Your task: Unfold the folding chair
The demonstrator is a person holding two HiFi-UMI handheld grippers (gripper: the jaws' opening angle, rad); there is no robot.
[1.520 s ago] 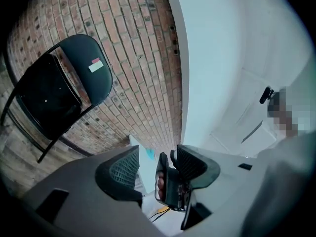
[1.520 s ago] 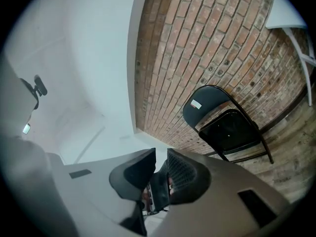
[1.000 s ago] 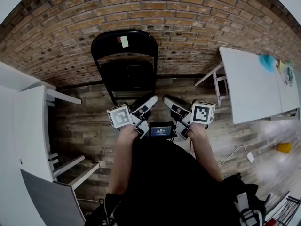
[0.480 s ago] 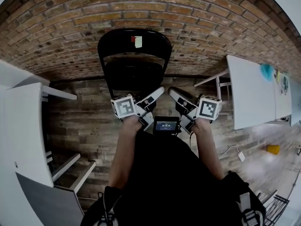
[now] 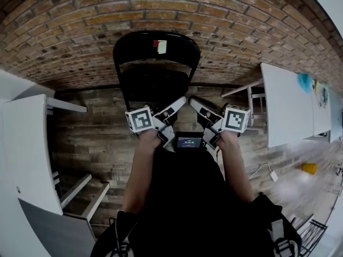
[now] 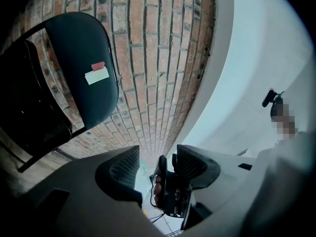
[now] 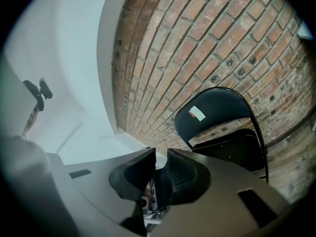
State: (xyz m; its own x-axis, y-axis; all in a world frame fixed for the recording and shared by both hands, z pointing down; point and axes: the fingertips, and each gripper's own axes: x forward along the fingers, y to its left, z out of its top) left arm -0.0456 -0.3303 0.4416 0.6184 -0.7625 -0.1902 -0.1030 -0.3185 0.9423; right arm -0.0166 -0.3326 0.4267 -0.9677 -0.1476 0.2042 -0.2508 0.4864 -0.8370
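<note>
Claws first: the left claw [image 5: 178, 104] is sitting with its jaws well apart and gripping nothing. The right claw [image 5: 195, 101] is holding its jaws nearly together, with a thin gap showing and nothing in it. I am seeing both tips angling toward each other, short of the folding chair [image 5: 155, 55] and apart from it. The chair is standing folded flat on the wooden floor [image 5: 91, 138] and leaning against the brick wall [image 5: 241, 25], with a small sticker [image 5: 159, 46] showing on its backrest. A white surface [image 5: 289, 106] is standing well off to the right.
</note>
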